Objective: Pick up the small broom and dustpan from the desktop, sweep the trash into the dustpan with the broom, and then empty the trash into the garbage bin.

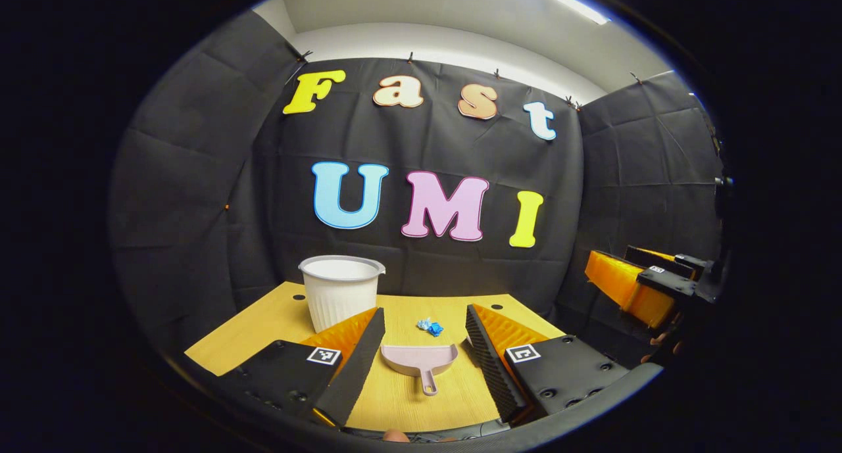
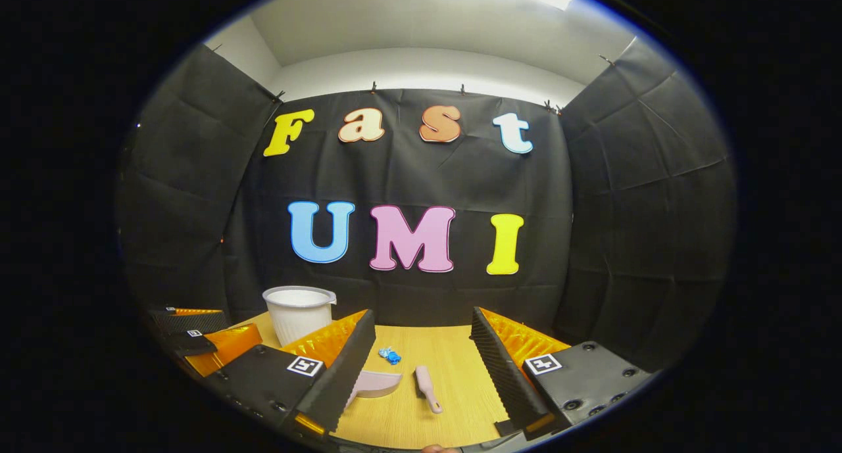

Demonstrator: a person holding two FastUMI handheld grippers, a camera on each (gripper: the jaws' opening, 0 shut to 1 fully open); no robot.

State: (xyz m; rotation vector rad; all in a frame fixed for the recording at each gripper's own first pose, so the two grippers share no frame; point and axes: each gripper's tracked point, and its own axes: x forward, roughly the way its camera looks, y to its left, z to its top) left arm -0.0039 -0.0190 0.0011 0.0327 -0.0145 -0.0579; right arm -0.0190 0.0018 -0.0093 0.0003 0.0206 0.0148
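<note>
Dustpan (image 1: 420,361) lies low centre of your left gripper view, handle toward you, between the spread jaws of your left gripper (image 1: 421,348). Blue trash (image 1: 430,327) sits just beyond its lip; white bin (image 1: 341,292) stands upper left on the worktop (image 1: 250,328). Your right gripper (image 2: 421,361) is spread too, broom (image 2: 426,387) lying between, bare wood around.

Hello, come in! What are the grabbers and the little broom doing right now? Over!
Left gripper open, right gripper open, both empty. Dustpan and broom lie on desktop, untouched. Blue trash beyond dustpan; bin back left. Nothing in the way.
</note>
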